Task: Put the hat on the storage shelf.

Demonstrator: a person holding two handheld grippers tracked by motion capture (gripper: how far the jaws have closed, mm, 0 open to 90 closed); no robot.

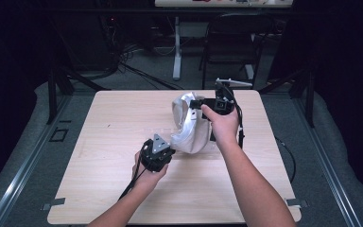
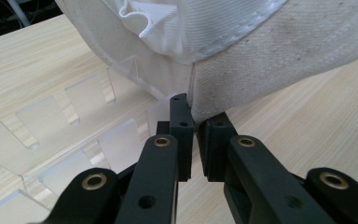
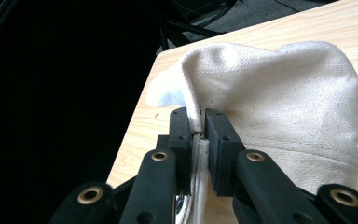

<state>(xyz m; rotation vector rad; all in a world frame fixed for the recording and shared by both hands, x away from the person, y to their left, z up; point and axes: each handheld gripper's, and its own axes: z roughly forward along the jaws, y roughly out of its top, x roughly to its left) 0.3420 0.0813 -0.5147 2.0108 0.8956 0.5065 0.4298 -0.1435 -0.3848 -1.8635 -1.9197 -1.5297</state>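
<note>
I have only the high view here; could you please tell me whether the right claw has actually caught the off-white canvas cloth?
Observer: Yes. In the right gripper view, the right claw is shut on a stitched edge of the off-white canvas cloth.
Operator: Thank you. And how does the left claw stand?
Observer: The left claw has its jaws nearly together at the cloth's lower corner. I cannot tell whether it pinches the fabric.
Operator: Is anything lying under the cloth?
Observer: A clear plastic slotted rack lies flat on the light wooden table, partly beneath the cloth.
</note>
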